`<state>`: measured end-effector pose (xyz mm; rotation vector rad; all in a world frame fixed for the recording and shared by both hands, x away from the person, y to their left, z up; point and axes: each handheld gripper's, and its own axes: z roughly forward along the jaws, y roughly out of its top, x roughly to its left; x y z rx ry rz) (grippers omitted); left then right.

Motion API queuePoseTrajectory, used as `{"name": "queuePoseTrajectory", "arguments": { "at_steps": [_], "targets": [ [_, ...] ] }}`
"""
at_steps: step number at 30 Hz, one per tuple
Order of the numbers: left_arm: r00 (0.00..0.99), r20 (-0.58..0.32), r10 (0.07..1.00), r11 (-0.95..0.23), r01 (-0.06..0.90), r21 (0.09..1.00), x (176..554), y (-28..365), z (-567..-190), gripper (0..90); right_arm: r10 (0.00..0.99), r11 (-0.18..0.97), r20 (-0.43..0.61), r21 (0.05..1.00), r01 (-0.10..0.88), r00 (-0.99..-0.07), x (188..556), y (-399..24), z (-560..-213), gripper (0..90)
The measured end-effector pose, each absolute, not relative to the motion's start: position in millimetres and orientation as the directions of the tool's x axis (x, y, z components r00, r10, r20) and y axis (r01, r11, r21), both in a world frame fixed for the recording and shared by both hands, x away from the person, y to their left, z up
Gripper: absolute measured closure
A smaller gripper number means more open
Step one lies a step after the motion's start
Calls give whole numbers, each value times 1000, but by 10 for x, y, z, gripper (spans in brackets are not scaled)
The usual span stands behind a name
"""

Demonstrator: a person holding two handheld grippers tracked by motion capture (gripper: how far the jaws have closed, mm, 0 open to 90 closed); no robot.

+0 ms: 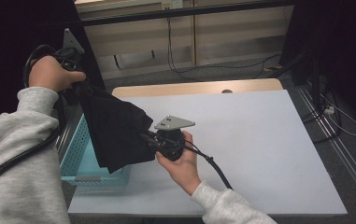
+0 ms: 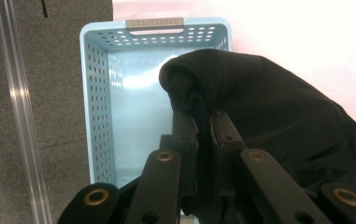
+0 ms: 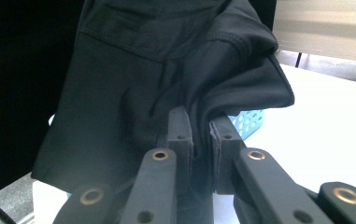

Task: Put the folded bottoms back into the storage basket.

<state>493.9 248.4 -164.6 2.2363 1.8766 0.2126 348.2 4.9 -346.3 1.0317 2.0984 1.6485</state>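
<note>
A black garment (image 1: pixel 115 128) hangs folded between my two grippers, above a light blue perforated basket (image 1: pixel 75 149) at the table's left edge. My left gripper (image 1: pixel 75 77) is raised at the upper left and is shut on one end of the cloth. In the left gripper view the jaws pinch a bunched fold of the black garment (image 2: pixel 259 107) over the open basket (image 2: pixel 119 102). My right gripper (image 1: pixel 150 140) holds the lower end near the table's middle left. In the right gripper view its jaws are shut on a fold of the garment (image 3: pixel 157 74).
The white table top (image 1: pixel 259 140) stretches to the right and front of the basket. A wooden strip (image 1: pixel 199 87) borders its far edge. Cables lie on the grey floor (image 1: pixel 241 70) beyond. A metal rail (image 2: pixel 19 107) runs along the floor beside the basket.
</note>
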Motion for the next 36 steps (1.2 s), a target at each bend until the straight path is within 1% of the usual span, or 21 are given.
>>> {"name": "queuePoseTrajectory", "arguments": {
  "at_steps": [23,36],
  "targets": [
    [151,-36,988,-137,955,262,4930,2721,-1699,828,648,111,211,925,364,-732,3516,252,-3486,817],
    [149,-32,988,-135,954,268,4921,2775,-1720,828,638,121,207,924,363,-741,3525,327,-3495,817]
  ]
}}
